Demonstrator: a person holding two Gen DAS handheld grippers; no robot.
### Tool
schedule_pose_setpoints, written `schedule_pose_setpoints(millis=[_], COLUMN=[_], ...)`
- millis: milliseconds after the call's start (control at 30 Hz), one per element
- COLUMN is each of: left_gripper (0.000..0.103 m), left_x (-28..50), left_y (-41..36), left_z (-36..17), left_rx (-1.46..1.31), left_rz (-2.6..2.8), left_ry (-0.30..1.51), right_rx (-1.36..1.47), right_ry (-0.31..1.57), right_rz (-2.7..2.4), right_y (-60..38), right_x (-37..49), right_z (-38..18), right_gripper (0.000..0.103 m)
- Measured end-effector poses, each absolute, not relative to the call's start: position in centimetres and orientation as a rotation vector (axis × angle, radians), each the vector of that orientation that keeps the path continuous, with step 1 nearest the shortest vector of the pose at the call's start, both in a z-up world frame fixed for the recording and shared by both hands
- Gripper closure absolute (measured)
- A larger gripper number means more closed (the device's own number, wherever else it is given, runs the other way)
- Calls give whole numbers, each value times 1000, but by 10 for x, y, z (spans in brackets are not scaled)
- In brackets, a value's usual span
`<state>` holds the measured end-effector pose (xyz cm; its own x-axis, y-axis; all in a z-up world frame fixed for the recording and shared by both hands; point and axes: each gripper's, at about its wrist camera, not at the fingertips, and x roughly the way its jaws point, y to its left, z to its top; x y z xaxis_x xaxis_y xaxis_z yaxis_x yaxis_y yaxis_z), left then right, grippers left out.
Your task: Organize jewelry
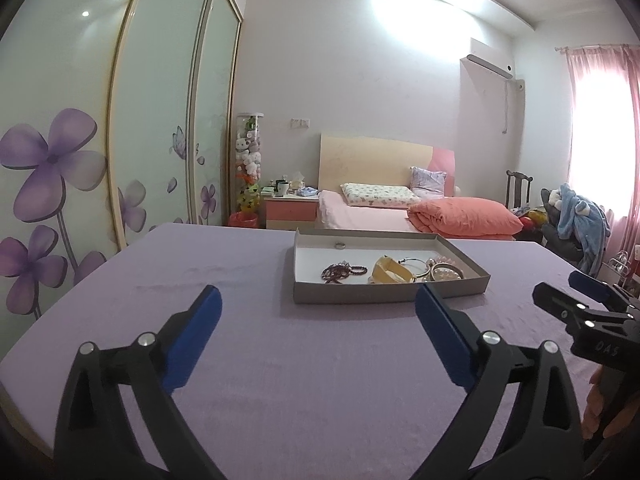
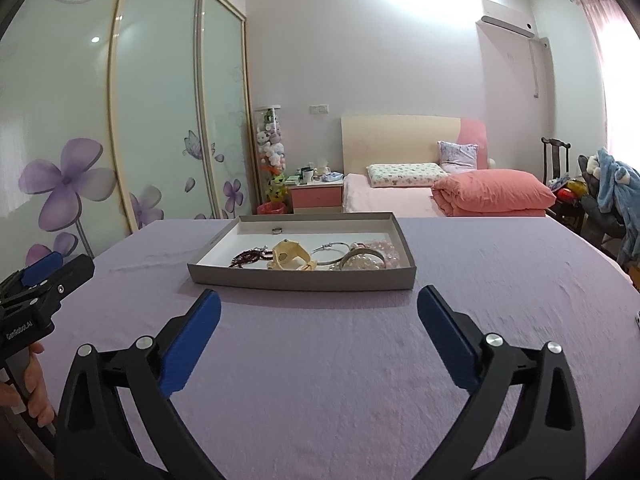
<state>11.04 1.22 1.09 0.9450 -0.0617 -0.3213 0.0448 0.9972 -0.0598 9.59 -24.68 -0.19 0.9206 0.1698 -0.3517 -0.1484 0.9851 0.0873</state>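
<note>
Left claw [image 1: 318,304]: black arms spread wide, blue pads [image 1: 192,340] well apart, nothing between them; it points forward and slightly downward. Right claw [image 2: 318,308]: same pose, blue pads [image 2: 448,340] wide apart and bare. The two claws sit side by side, each visible at the edge of the other's view, with a hand [image 2: 34,384] wrapped round the left claw's handle.

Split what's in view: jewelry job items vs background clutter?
Job:
grey tray
small ring
dark bead bracelet
yellow piece
silver bangle
pearl bracelet
pink bead bracelet

Background:
purple tablecloth
bed
orange duvet
nightstand
wardrobe
</note>
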Motion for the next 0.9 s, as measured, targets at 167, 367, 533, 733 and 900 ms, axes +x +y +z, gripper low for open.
schedule_pose_setpoints(millis=[167, 367, 533, 733, 900], left_gripper=[4, 4, 4, 4, 4], left_x=[111, 113, 113, 112, 112], left_y=[13, 11, 11, 10, 8], left_z=[10, 11, 11, 9, 7], left_rx=[-52, -57, -57, -64, -64], left_rz=[-47, -45, -44, -47, -52], left_ry=[332, 344, 345, 349, 350], right_rx=[53, 52, 52, 55, 61], right_ry=[350, 346, 346, 348, 351], right_rz=[157, 158, 159, 157, 156], right_y=[-247, -247, -247, -247, -248], right_x=[94, 93, 93, 90, 89], right_z=[-1, 0, 0, -1, -2], right_gripper=[2, 2, 2, 2, 2])
